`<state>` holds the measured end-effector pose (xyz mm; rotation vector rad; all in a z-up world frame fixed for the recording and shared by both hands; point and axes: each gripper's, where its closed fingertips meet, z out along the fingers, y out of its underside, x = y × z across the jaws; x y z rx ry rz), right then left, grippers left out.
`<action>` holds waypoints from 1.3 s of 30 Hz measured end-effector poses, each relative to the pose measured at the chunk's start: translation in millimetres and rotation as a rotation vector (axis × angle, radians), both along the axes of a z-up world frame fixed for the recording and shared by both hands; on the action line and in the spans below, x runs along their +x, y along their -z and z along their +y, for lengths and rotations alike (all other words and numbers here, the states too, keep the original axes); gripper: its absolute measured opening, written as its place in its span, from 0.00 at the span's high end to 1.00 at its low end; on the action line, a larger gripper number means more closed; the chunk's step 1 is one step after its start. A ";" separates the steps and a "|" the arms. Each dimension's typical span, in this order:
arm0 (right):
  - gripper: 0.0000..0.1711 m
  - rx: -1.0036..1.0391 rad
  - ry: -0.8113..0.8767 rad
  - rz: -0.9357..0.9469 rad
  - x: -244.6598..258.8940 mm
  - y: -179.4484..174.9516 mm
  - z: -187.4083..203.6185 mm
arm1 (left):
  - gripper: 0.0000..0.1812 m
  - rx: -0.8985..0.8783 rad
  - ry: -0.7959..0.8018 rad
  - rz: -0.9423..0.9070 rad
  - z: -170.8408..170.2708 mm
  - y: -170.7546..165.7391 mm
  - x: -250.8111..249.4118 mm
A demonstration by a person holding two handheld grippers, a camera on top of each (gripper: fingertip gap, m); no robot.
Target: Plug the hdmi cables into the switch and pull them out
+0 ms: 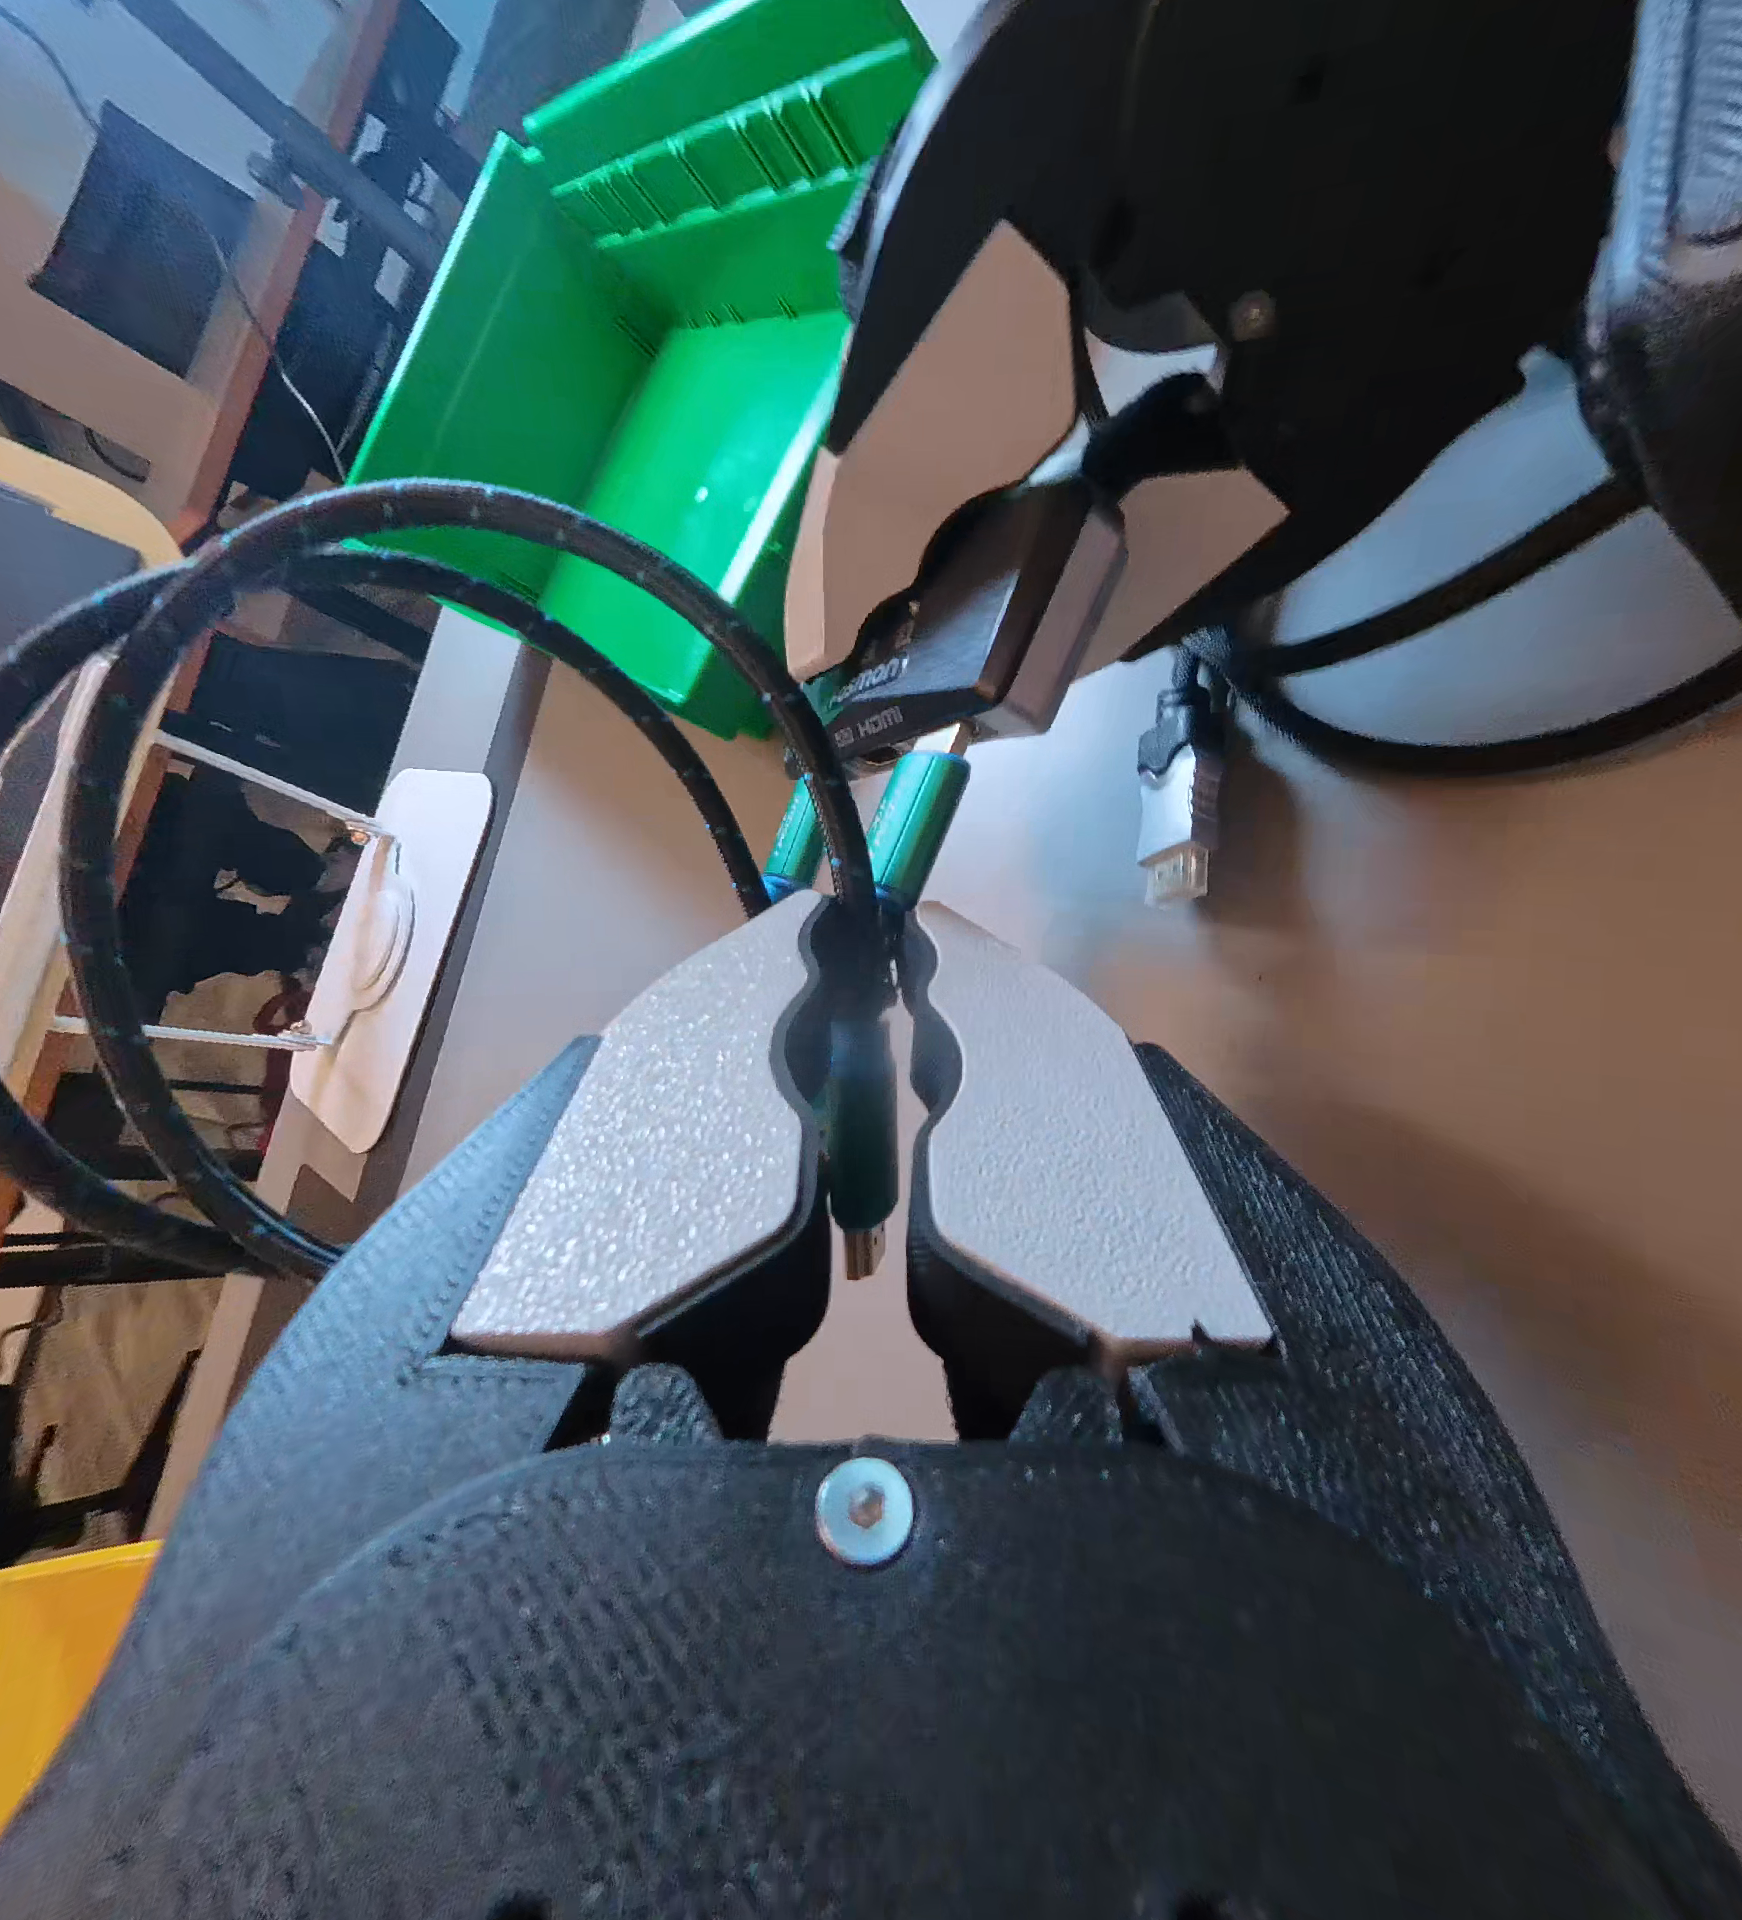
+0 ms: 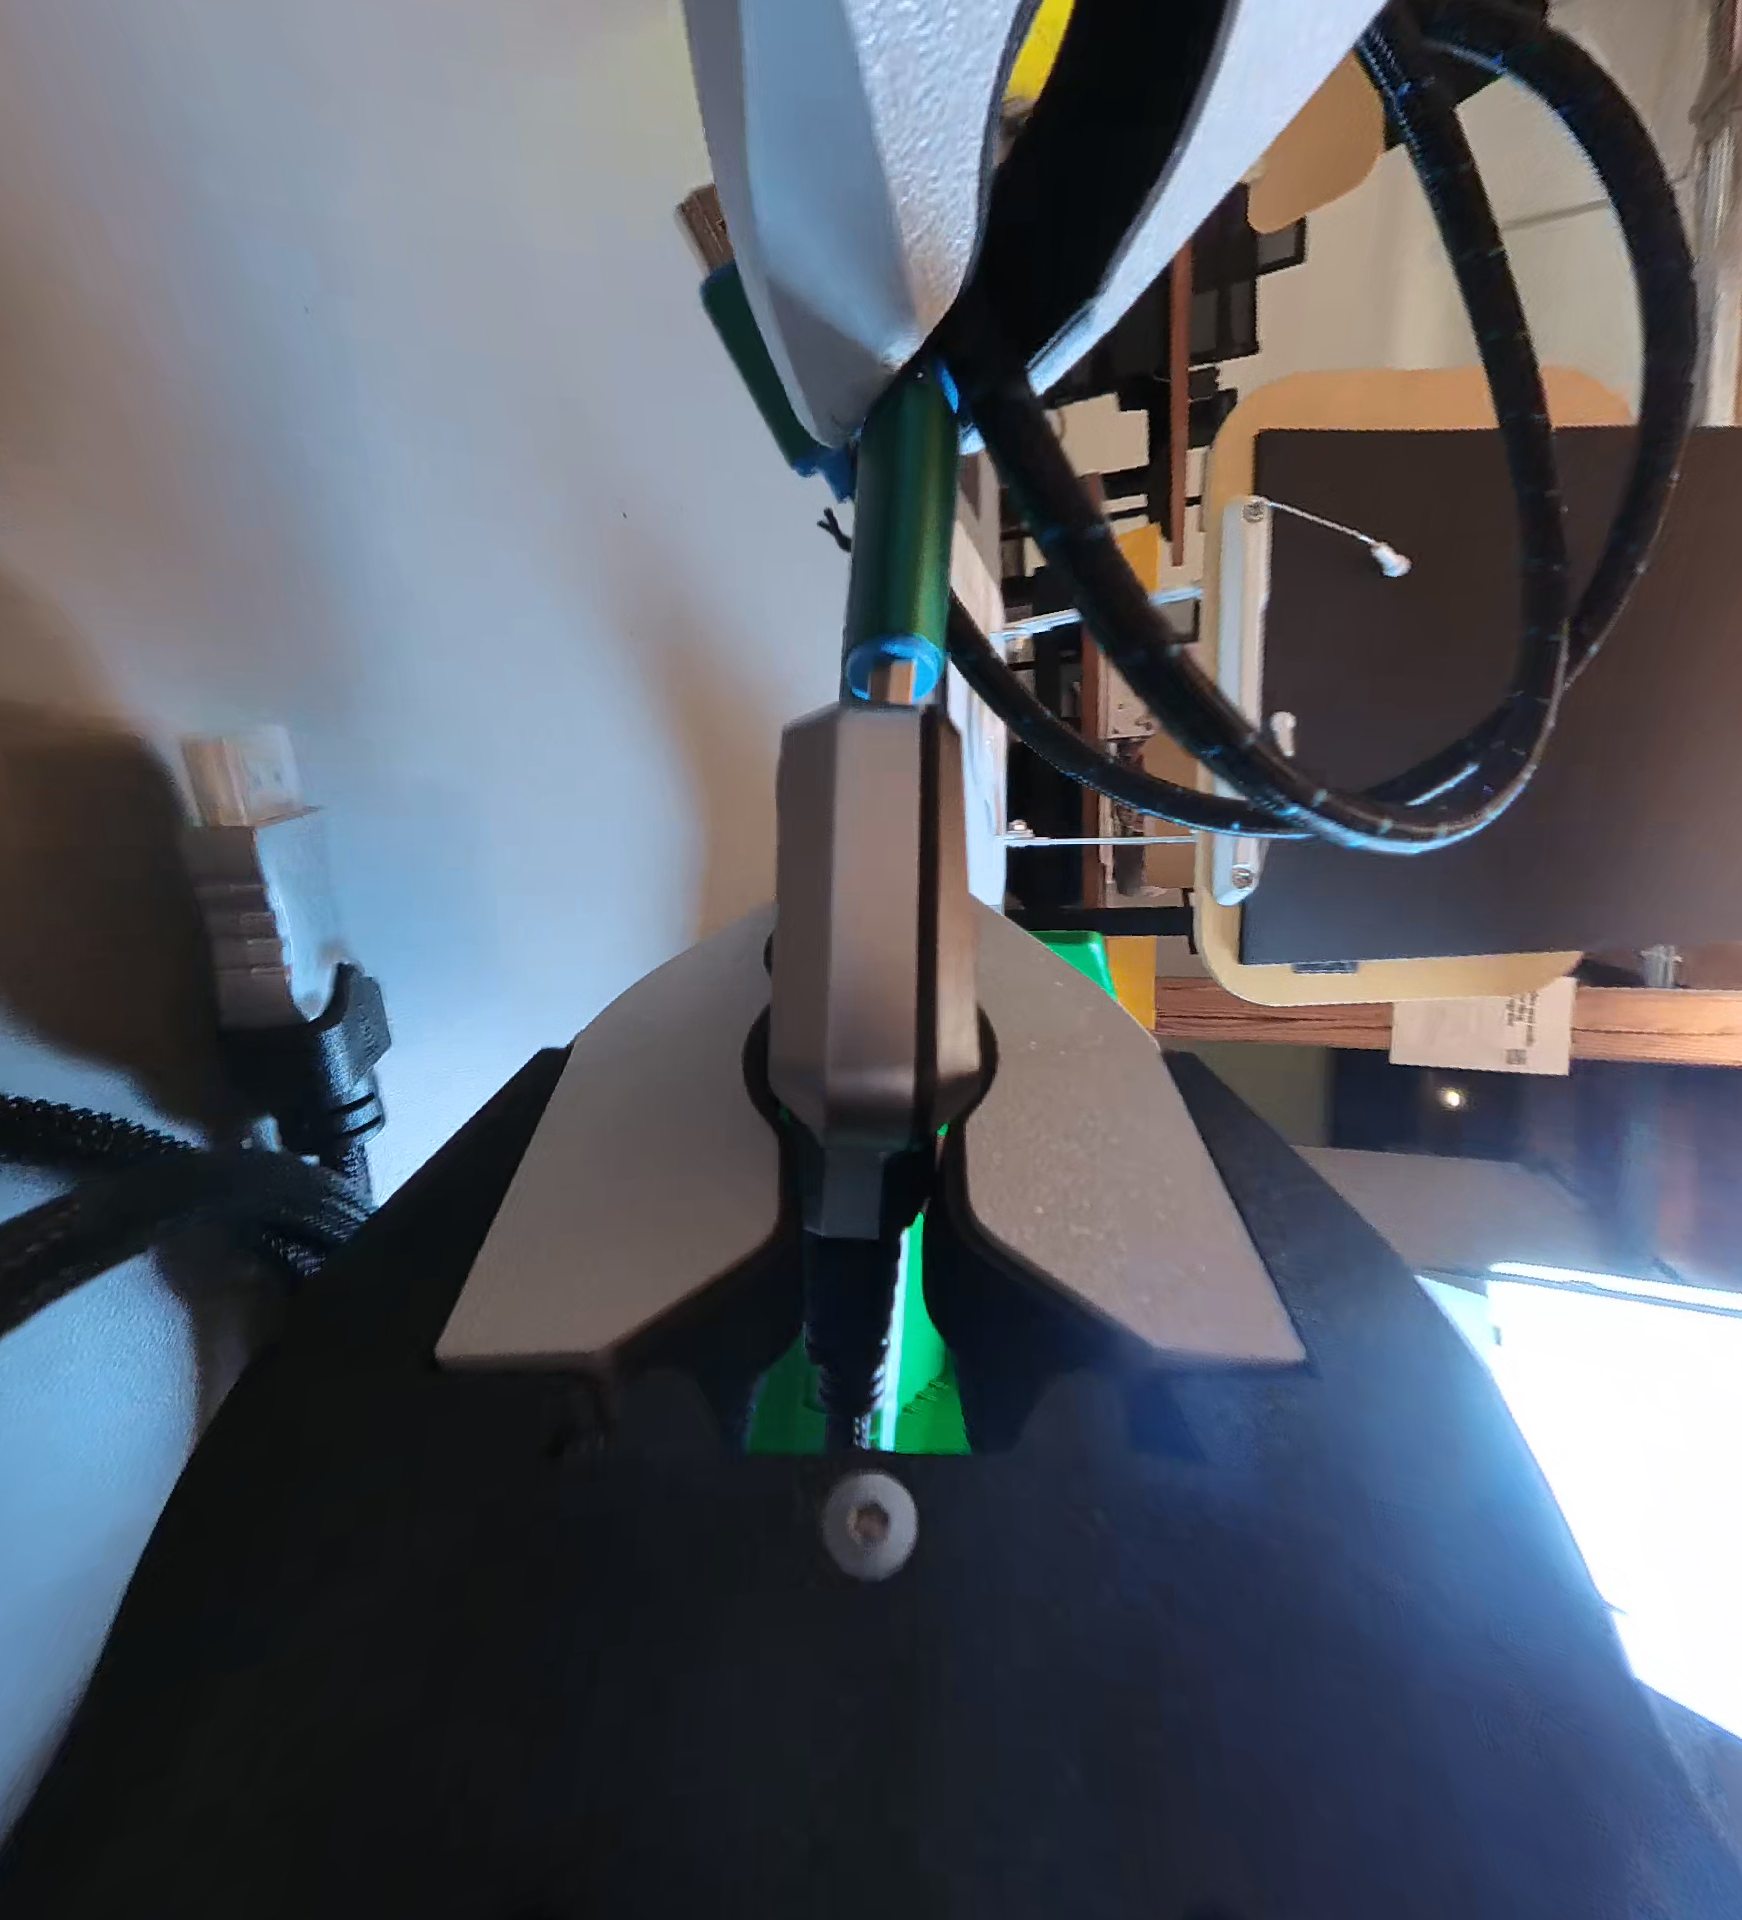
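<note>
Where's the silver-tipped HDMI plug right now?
The silver HDMI plug lies loose on the table, right of the switch in the left wrist view.

Your left gripper [image 1: 862, 940] hides the spot where it pinches the braided black cable [image 1: 88, 831], so the grip itself can't be read; that cable's loop runs off the left edge. Only one end of the HDMI switch [image 1: 960, 634] peeks out from under the right gripper [image 1: 1054, 343], and you can't tell whether the green plug [image 1: 914, 821] is fully seated. From the right wrist, the switch's [image 2: 872, 935] rear sinks between the fingers. The silver plug [image 2: 249, 883] there is blurred, and the green bin [image 2: 825, 1403] shows only as a sliver.
</note>
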<state>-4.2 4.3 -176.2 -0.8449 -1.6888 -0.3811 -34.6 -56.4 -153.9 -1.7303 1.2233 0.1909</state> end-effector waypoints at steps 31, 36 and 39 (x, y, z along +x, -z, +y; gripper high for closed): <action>0.87 -0.137 -0.204 0.015 -0.7 3.1 -34.4 | 0.94 -0.105 0.069 -0.019 -4.3 22.6 -6.3; 0.88 -0.111 -0.170 -0.011 -1.7 6.7 -33.3 | 0.94 -0.153 0.022 -0.039 -6.8 25.2 -6.2; 0.88 -0.119 -0.132 -0.021 -4.5 9.5 -31.2 | 0.94 -0.220 -0.058 -0.022 -5.0 31.3 -6.0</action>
